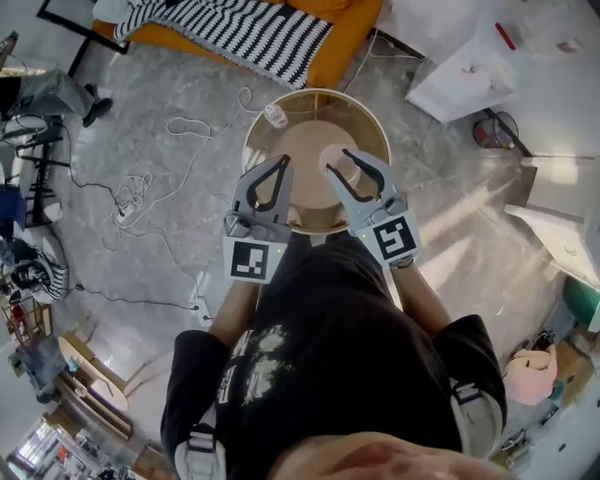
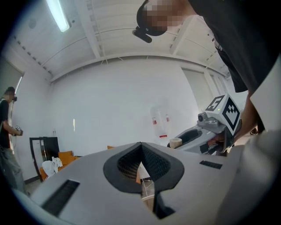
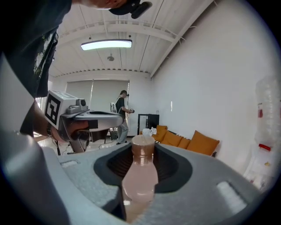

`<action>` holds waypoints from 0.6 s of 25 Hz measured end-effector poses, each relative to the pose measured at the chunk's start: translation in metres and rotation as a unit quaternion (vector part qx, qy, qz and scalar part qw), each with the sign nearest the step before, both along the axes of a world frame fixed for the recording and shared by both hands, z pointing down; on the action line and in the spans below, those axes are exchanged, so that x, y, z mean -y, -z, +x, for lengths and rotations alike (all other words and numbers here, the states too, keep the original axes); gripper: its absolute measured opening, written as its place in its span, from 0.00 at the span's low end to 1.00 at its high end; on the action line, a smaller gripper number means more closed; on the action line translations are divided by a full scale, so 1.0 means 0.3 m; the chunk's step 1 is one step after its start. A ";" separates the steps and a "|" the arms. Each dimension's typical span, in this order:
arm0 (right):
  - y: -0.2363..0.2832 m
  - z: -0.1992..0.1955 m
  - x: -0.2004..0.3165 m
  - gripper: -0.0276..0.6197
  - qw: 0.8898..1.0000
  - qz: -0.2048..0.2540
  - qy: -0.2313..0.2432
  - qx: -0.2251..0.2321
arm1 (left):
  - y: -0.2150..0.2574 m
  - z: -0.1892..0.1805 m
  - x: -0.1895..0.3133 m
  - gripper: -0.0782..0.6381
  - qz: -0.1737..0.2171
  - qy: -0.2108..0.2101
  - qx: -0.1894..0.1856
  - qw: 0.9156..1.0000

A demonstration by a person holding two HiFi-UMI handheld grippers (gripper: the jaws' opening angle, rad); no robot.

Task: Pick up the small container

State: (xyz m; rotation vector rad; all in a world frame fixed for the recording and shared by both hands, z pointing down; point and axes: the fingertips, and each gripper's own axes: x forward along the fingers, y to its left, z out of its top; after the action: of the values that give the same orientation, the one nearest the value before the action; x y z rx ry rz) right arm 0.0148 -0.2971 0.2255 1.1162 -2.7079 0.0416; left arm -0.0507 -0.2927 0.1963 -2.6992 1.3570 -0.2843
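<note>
- While the right gripper (image 1: 336,161) pinches the small container (image 1: 333,155) between its jaws, the left gripper (image 1: 282,161) holds nothing and its jaws are pressed together.
- In the right gripper view, the container (image 3: 140,176) is a pale pink bottle with a brown cap. It stands upright at frame centre, clamped at its body by the right gripper (image 3: 142,151).
- In the left gripper view, the left gripper (image 2: 140,147) shows its tips meeting at lower centre.
- In the head view, both grippers appear side by side at upper centre, over the round bench (image 1: 375,122).
- A striped blanket (image 1: 234,28) lies on an orange sofa (image 1: 342,37) at the top edge.
- Cables (image 1: 141,192) lie on the floor (image 1: 169,94) at left.
</note>
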 end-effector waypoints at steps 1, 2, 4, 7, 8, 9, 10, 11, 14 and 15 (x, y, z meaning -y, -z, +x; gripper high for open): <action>0.020 0.005 -0.003 0.25 1.000 0.001 0.000 -0.001 | 0.011 -0.008 -0.004 0.11 -0.007 0.008 -0.001 1.000; 0.038 0.007 -0.005 0.25 1.000 0.001 0.000 -0.002 | 0.024 -0.017 -0.006 0.11 -0.014 0.015 -0.006 1.000; 0.073 0.006 -0.009 0.25 1.000 -0.004 -0.001 0.003 | 0.062 -0.031 -0.007 0.11 -0.021 0.020 -0.019 0.999; 0.131 -0.006 -0.025 0.25 1.000 -0.008 0.003 0.012 | 0.138 -0.049 -0.018 0.11 -0.011 0.021 -0.034 0.999; 0.152 -0.012 -0.030 0.25 1.000 -0.002 0.008 0.008 | 0.163 -0.057 -0.021 0.11 -0.004 0.024 -0.034 0.999; 0.174 -0.018 -0.034 0.25 1.000 0.006 0.015 0.004 | 0.187 -0.068 -0.023 0.11 0.003 0.028 -0.033 0.999; 0.193 -0.024 -0.036 0.25 1.000 0.012 0.022 0.001 | 0.208 -0.080 -0.023 0.11 0.010 0.035 -0.033 0.999; 0.210 -0.029 -0.036 0.25 0.999 0.017 0.028 0.001 | 0.226 -0.094 -0.022 0.11 0.015 0.043 -0.035 0.998; 0.251 -0.034 -0.031 0.25 0.999 0.022 0.039 0.005 | 0.263 -0.126 -0.021 0.11 0.020 0.058 -0.046 0.997; 0.267 -0.038 -0.029 0.25 0.999 0.024 0.041 0.006 | 0.272 -0.134 -0.021 0.11 0.021 0.059 -0.047 0.997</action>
State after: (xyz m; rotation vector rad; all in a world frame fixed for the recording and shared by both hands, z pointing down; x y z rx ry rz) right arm 0.0034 -0.2884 0.1454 1.0207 -2.7756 -0.0312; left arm -0.0909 -0.2865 0.1147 -2.6331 1.5336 -0.1394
